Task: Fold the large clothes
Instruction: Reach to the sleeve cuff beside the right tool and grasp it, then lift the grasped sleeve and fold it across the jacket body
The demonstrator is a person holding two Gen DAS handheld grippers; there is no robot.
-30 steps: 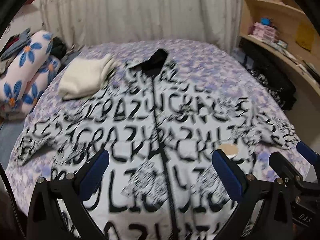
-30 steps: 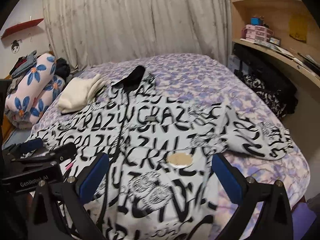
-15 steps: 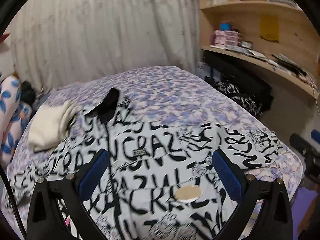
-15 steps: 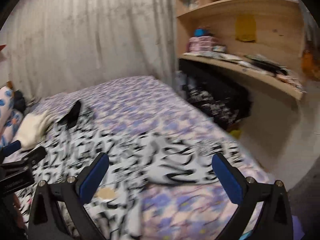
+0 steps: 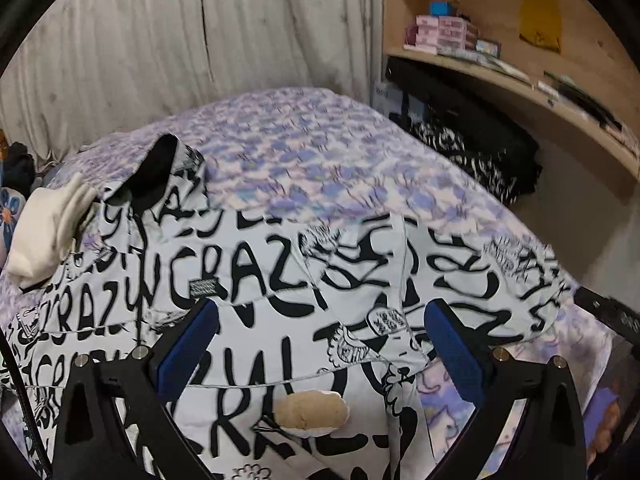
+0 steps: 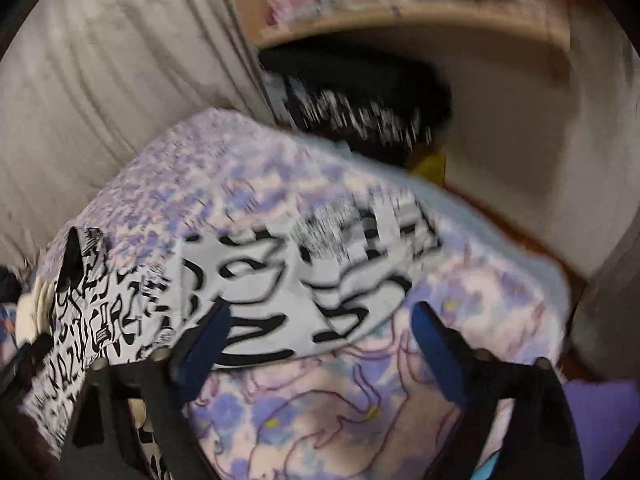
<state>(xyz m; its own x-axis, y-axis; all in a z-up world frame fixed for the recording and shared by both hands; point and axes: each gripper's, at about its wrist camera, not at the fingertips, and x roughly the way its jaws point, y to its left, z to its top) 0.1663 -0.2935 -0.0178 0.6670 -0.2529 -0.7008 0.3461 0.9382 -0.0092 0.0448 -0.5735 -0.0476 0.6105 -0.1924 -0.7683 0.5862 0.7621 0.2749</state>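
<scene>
A large white jacket point(image 5: 260, 280) with black lettering lies spread flat on the bed, black collar point(image 5: 154, 168) at the far end and a tan patch point(image 5: 312, 410) near its hem. My left gripper point(image 5: 320, 344) is open and empty above the jacket's right half. The jacket's right sleeve point(image 6: 320, 292) lies out over the bedspread. My right gripper point(image 6: 320, 340) is open and empty just above that sleeve's cuff end; this view is blurred. The right gripper's body shows at the right edge of the left wrist view point(image 5: 612, 316).
The bed carries a purple floral bedspread point(image 5: 304, 152). A folded cream garment point(image 5: 48, 224) lies beside the jacket's left shoulder. A curtain point(image 5: 180, 40) hangs behind the bed. Wooden shelves point(image 5: 500, 76) and a dark patterned pile point(image 5: 480, 148) stand right of the bed.
Both grippers have swung to the right, from the jacket's middle toward its right sleeve. The right gripper has dropped close over the sleeve end. Both stay open.
</scene>
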